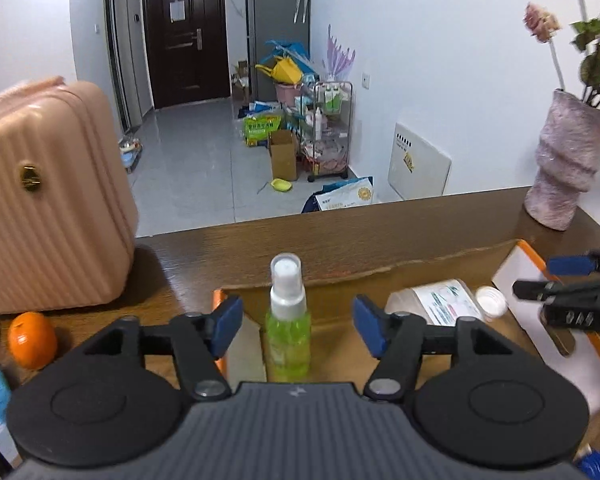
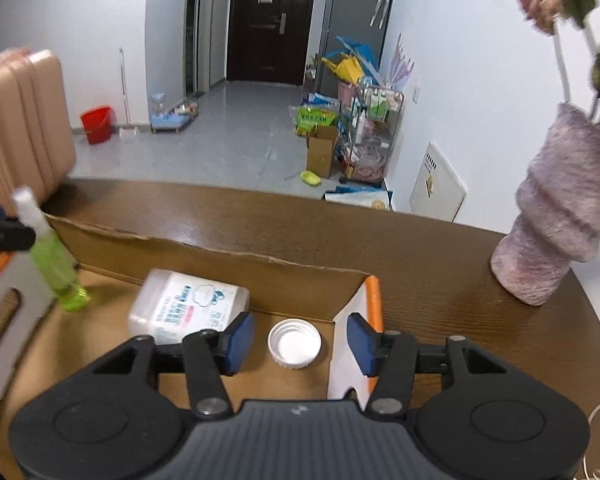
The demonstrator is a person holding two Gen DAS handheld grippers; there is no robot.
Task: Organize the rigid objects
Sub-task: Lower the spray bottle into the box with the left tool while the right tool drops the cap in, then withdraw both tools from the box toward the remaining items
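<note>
Left wrist view showed the green spray bottle (image 1: pixel 288 336) standing upright inside the cardboard box (image 1: pixel 380 276), straight ahead between the parted pads of the left tool (image 1: pixel 296 330), untouched; the right tool (image 2: pixel 300 344) gaped around the white cap (image 2: pixel 294 343).

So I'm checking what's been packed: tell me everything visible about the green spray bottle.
The green spray bottle is small, clear plastic holding yellow-green liquid, with a white sprayer under a clear cap. It stands upright on the floor of the cardboard box, between the blue pads of the left gripper, which don't touch it.
</note>
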